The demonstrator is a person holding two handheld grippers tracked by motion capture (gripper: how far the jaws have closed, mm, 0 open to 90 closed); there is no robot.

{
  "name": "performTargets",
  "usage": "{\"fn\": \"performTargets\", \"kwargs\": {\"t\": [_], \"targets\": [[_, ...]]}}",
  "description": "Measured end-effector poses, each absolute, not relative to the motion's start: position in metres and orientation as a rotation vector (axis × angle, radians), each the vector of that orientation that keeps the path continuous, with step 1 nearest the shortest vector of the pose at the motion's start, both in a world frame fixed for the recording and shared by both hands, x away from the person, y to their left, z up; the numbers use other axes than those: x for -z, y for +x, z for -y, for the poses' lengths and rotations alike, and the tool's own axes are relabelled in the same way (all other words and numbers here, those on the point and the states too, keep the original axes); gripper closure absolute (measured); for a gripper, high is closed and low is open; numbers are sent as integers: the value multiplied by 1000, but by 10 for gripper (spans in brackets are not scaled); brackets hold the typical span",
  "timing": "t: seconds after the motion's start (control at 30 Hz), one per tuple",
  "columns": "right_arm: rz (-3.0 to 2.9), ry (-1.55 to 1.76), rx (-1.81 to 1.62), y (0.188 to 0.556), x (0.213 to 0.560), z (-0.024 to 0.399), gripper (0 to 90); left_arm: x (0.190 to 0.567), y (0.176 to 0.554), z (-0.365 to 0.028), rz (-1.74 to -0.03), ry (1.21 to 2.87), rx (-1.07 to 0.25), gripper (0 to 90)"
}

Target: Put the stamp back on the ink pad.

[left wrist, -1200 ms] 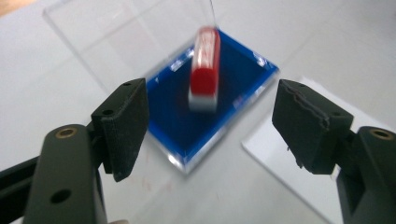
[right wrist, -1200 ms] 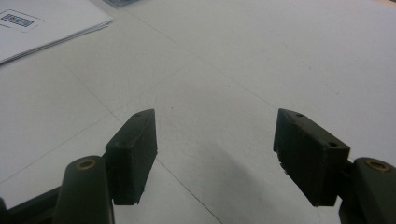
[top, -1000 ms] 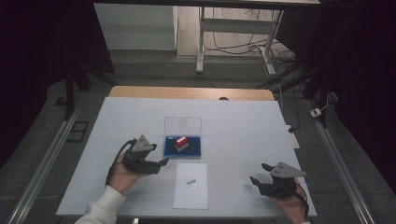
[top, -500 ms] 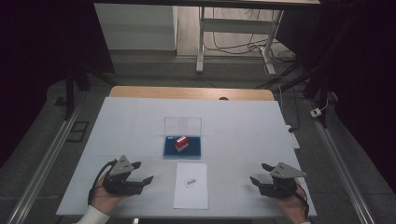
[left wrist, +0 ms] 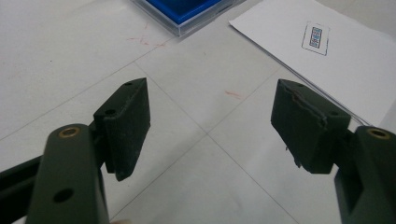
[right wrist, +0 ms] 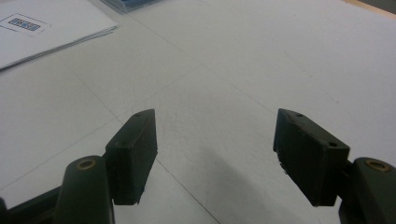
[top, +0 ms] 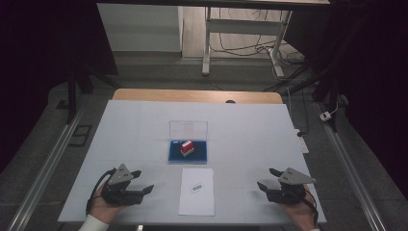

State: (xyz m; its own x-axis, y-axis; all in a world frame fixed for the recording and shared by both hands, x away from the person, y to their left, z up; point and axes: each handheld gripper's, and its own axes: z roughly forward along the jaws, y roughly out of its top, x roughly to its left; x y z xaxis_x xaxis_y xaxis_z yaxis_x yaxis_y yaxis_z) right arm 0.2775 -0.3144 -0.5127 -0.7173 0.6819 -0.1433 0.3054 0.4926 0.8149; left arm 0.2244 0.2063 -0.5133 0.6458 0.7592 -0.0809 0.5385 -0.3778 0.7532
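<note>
A small red and white block [top: 186, 147] stands on a blue pad in an open clear case [top: 188, 153] at mid-table; the case's blue corner [left wrist: 187, 11] shows in the left gripper view. In front of the case lies a white sheet [top: 197, 191] with a small printed label [left wrist: 314, 37]; the same sheet [right wrist: 42, 28] appears in the right gripper view. My left gripper [top: 143, 182] rests open at the table's front left, nothing between its jaws, as seen up close [left wrist: 210, 116]. My right gripper [top: 268, 179] rests open at the front right, jaws apart over bare tabletop [right wrist: 215, 144].
The white tabletop [top: 240, 130] has a wooden strip along its far edge. A desk frame and cables stand on the floor beyond. Metal rails run along both sides of the table.
My left gripper has moved from beside the blue case back and left toward the table's front left corner. The right gripper has stayed put.
</note>
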Motion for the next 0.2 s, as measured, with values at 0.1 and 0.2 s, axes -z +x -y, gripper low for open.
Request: {"fn": "performTargets", "kwargs": {"t": [0.1, 0.2], "targets": [[-2289, 813, -1122, 277, 513, 314, 299, 514, 225, -207, -1011, 2075, -357, 286], [-2289, 814, -1120, 277, 513, 314, 298, 514, 225, -207, -1012, 2075, -359, 286]]}}
